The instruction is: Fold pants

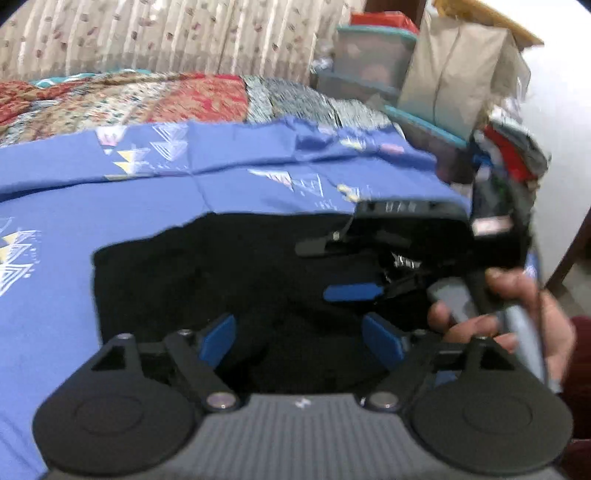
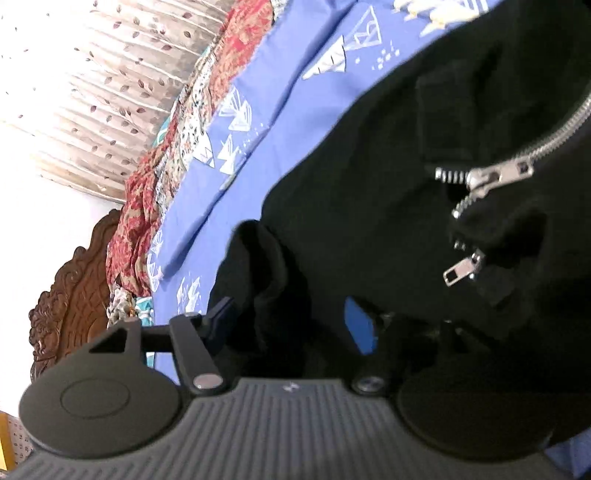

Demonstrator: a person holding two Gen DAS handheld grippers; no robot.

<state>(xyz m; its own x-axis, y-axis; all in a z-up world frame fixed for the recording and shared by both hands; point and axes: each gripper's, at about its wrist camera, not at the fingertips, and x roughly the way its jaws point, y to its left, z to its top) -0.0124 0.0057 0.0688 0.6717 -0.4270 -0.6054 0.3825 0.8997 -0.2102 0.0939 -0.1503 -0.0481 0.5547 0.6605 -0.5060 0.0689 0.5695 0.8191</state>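
Note:
The black pants (image 1: 221,280) lie in a folded block on a blue patterned sheet (image 1: 110,192). My left gripper (image 1: 299,339) is open, its blue pads spread wide just above the near part of the pants. My right gripper (image 1: 332,269) shows at the pants' right side, held by a hand (image 1: 498,317), fingers apart. In the right wrist view the right gripper (image 2: 291,325) is open, tilted sideways, with black cloth (image 2: 369,166) bunched between and over its fingers. A silver zipper (image 2: 491,177) on the pants is close on the right.
A red patterned quilt (image 1: 129,96) lies behind the sheet, with curtains (image 1: 166,33) beyond. Stacked plastic boxes (image 1: 369,59) and a paper bag (image 1: 458,70) stand at the bed's far right. A carved wooden headboard (image 2: 74,295) shows in the right wrist view.

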